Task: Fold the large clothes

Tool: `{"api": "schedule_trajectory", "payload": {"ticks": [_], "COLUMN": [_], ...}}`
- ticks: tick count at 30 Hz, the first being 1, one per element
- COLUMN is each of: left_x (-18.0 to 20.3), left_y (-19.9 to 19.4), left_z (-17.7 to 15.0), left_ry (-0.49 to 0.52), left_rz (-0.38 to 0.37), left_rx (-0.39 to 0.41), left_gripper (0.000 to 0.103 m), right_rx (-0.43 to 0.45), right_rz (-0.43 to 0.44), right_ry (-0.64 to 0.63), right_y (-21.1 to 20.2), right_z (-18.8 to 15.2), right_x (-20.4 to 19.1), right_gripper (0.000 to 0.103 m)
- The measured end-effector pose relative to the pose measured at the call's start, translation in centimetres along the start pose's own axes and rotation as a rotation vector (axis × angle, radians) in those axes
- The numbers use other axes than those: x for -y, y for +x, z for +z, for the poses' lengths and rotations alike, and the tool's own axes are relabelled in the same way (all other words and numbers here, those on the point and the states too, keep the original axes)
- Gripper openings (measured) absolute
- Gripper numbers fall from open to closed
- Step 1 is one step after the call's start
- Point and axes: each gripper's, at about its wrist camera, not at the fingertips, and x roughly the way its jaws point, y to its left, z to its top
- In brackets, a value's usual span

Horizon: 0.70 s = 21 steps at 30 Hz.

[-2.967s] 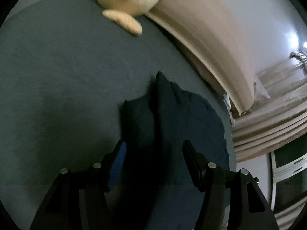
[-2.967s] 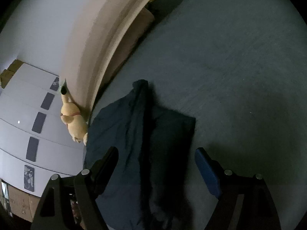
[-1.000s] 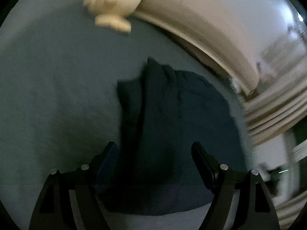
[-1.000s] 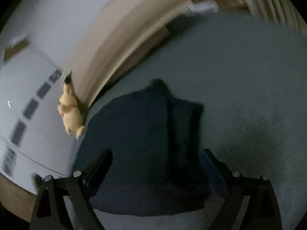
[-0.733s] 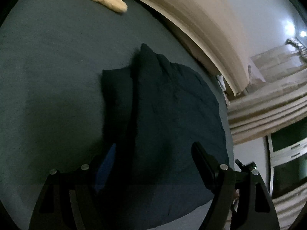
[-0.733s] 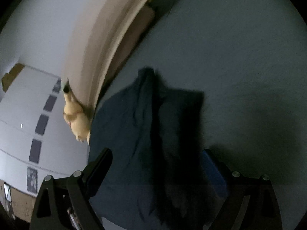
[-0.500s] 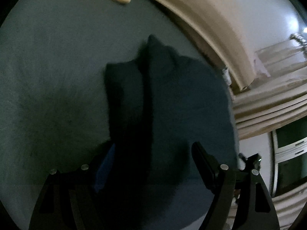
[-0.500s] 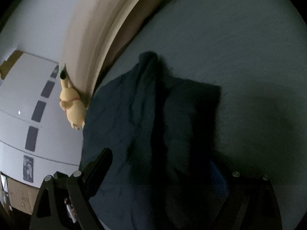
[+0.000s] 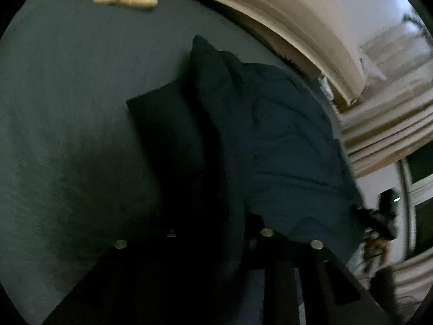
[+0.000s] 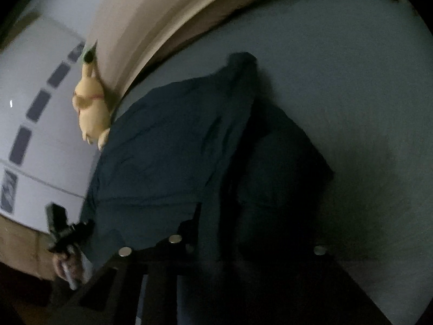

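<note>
Garment (image 9: 284, 146) — dark blue, large, partly folded; lies on the grey bed (image 9: 67, 94) toward the headboard (image 9: 270, 8) edge, its near hem at the bed's near edge, one flap doubled over along the middle

Left gripper (image 9: 216, 233) — at the hem's left end; jaws have just been closing, cloth between them. The fingertips are lost in shadow, but the drawn-in arms and bunched cloth suggest a pinch on the hem

Right gripper (image 10: 243, 241) — at the hem's right end; jaws have just been closing likewise, cloth between them, apparently clamped on the hem

Plush toy (image 10: 90, 108) — yellow, at the headboard, just beside the garment's far corner

Hazards, judged:
- a shallow bite on either corner — the cloth slips out when lifted and the fold falls crooked
- a pinch taking only the top layer; the doubled flap beneath would then trail or open out
- uneven lift between the two hands, skewing the hem
- hem carried too far up the bed, brushing the toy
</note>
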Motion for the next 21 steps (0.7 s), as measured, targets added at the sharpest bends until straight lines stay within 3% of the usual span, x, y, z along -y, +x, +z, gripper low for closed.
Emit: {"api": "schedule_trajectory", "payload": {"ticks": [12,17,21], "left_x": [8.7,11.6,12.6], "left_y": [-12.4,-18.2,-19.9], "left_z": [1.1,-1.9,-4.4], "left_ry": [0.188,0.257,0.285], "left_rz": [0.034,0.006,-0.001], "left_rx": [0.239,0.345,0.392], "left_gripper": [0.015,0.015,0.015], "right_rx": [0.187,0.264,0.308], "right_rz": [0.000,0.027,0.045], "right_ry": [-0.274,-0.327,-0.346], "right_y": [-12.2,-17.3,-19.7], "right_z": [1.8,-0.8,-3.6], "right_x": [-12.1,-14.1,-14.0], "right_gripper": [0.017,0.017,0.017]}}
